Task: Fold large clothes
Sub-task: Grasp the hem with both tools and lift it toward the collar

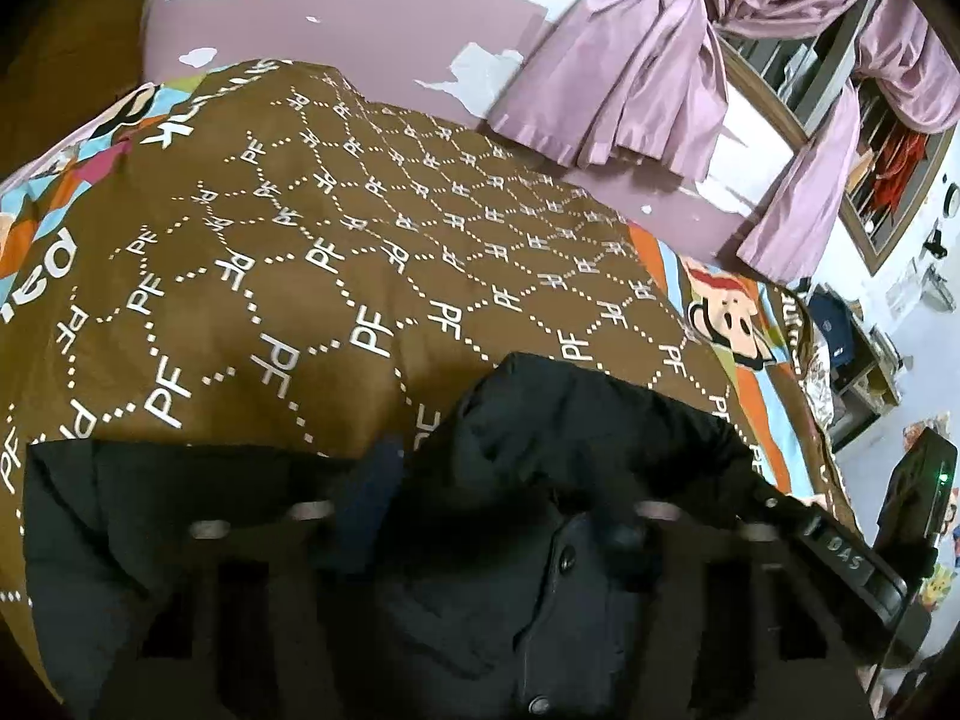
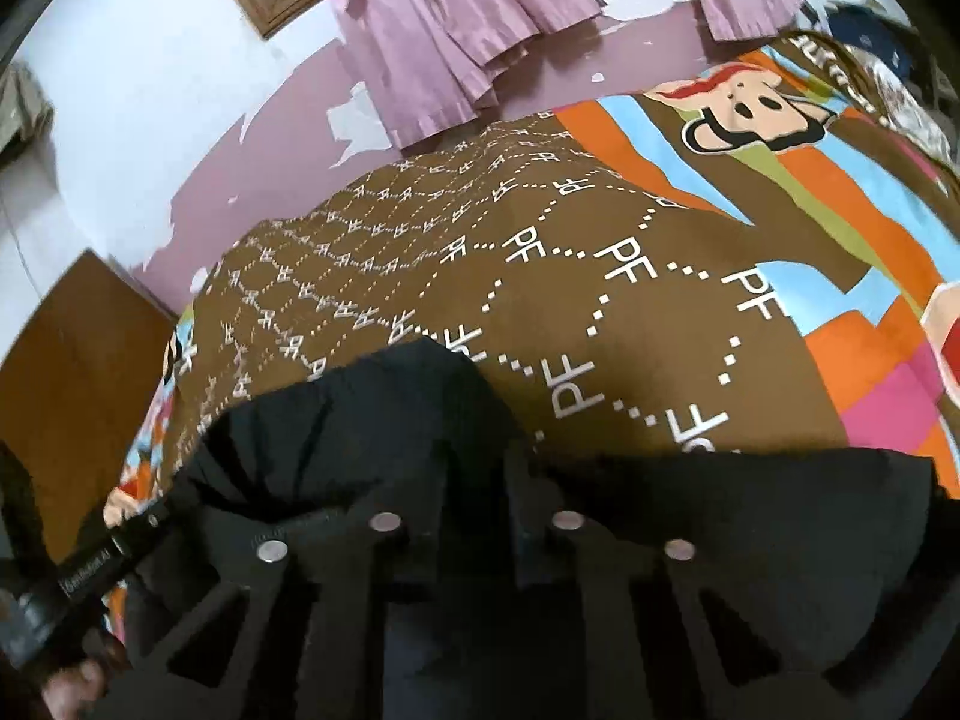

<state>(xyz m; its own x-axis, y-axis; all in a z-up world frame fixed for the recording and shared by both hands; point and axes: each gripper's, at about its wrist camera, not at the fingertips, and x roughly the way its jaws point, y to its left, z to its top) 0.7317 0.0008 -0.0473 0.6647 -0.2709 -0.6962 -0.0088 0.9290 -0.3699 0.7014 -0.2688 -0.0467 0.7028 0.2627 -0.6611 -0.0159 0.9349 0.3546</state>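
A large black jacket [image 1: 540, 432] with snap buttons lies on the bed's brown patterned cover [image 1: 300, 252]. My left gripper [image 1: 480, 516] is low over the jacket; its dark fingers blend with the cloth, which bunches between them. The right gripper's body [image 1: 852, 558] shows at the right edge of this view. In the right wrist view the jacket [image 2: 390, 420] fills the lower half, over the brown cover [image 2: 600, 276]. My right gripper [image 2: 474, 522] sits on the jacket with cloth between its fingers. The left gripper's body [image 2: 72, 576] shows at the lower left.
Pink curtains [image 1: 630, 78] hang over a wood-framed window [image 1: 780, 114] on the peeling pink and white wall behind the bed. A cluttered stand with dark items [image 1: 840, 330] is beyond the bed's right side. A brown wooden panel [image 2: 72, 372] stands at the left.
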